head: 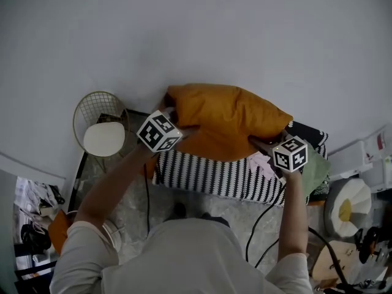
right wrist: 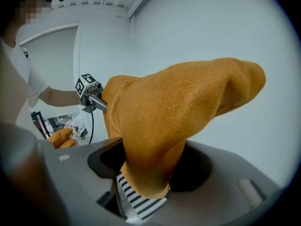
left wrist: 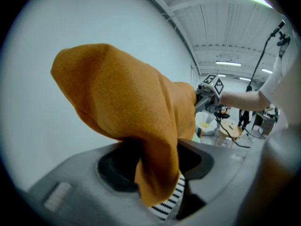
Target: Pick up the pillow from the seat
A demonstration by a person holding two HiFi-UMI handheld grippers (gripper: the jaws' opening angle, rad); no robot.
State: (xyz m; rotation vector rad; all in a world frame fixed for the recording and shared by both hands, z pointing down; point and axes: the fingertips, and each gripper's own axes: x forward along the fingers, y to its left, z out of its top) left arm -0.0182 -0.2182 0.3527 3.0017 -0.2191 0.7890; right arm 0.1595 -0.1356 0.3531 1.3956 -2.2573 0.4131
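Note:
I hold an orange pillow (head: 226,121) by its two ends, raised a little over the seat with the black-and-white striped cover (head: 214,176). My left gripper (head: 182,131) is shut on the pillow's left corner, and the orange cloth (left wrist: 127,107) bunches between its jaws (left wrist: 153,168). At the other end my right gripper (head: 264,144) is shut on the right corner, where the fabric (right wrist: 178,112) fills that gripper's (right wrist: 146,173) jaws. Each gripper view shows the other gripper at the pillow's far end: the right gripper (left wrist: 207,91) and the left gripper (right wrist: 91,95). A strip of the striped cover (right wrist: 138,199) shows below the jaws.
A wire basket (head: 101,124) with a white disc in it stands left of the seat. A green cloth (head: 315,170) lies at the seat's right end. A black cable (head: 263,225) runs down by my right arm. A plain white wall is behind.

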